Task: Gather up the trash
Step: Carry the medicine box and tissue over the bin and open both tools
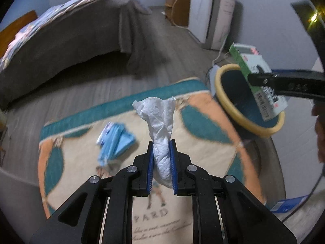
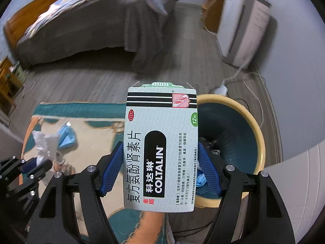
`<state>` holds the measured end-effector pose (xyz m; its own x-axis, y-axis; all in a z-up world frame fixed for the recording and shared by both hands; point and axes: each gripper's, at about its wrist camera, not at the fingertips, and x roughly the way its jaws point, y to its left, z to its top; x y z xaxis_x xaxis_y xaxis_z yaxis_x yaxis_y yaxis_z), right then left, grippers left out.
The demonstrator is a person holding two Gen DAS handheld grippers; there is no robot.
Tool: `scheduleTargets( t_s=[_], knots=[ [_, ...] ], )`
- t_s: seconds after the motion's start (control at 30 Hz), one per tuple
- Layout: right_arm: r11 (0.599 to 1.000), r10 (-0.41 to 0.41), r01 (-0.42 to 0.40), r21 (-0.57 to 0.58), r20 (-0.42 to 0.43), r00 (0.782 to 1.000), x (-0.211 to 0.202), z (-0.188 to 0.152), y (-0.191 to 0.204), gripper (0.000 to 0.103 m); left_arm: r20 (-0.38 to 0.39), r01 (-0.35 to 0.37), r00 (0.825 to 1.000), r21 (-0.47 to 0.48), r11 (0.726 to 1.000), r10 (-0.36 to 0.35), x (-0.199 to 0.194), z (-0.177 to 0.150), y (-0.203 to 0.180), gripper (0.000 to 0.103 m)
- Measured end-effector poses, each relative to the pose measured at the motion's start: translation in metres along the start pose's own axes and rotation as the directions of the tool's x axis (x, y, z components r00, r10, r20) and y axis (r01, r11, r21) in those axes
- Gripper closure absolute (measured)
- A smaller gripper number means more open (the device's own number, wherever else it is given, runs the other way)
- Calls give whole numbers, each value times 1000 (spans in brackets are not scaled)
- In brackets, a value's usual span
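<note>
Bedroom floor with a patterned rug (image 1: 85, 162) lies under both grippers, a bed (image 1: 67, 36) behind and a white cabinet (image 1: 209, 12) by the wall. The left gripper (image 1: 161, 162) has its jaws closed narrow on one crumpled tissue (image 1: 160, 122), held above the rug and well short of the bin (image 1: 227, 101). The right gripper (image 2: 160, 162) has its jaws spread wide, clamping one medicine box (image 2: 160, 148) by its edges, at the near rim of the bin (image 2: 256, 134). Likely risks: the box sits partly outside the rim, so letting go now could tip it onto the floor; the tissue's loose top may snag on the jaw pads or drift wide of the bin; the two grippers could knock together over the opening. Count: one tissue, one box, one blue mask (image 1: 115, 140) on the rug, one bin, with some blue scrap inside it.
</note>
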<state>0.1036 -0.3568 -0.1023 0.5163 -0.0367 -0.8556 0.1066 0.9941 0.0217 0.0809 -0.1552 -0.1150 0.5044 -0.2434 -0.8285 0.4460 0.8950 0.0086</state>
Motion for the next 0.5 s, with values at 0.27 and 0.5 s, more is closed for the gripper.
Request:
scheduleTargets(
  t_s=[0.27, 0.5],
  knots=[
    [987, -53, 61, 149, -58, 997, 25, -2, -66, 32, -14, 75, 997, 74, 994, -74, 17, 37, -41, 87],
    [954, -60, 91, 284, -117, 991, 43, -14, -114, 32, -45, 146, 989, 138, 980, -141, 36, 65, -81, 87]
  ],
)
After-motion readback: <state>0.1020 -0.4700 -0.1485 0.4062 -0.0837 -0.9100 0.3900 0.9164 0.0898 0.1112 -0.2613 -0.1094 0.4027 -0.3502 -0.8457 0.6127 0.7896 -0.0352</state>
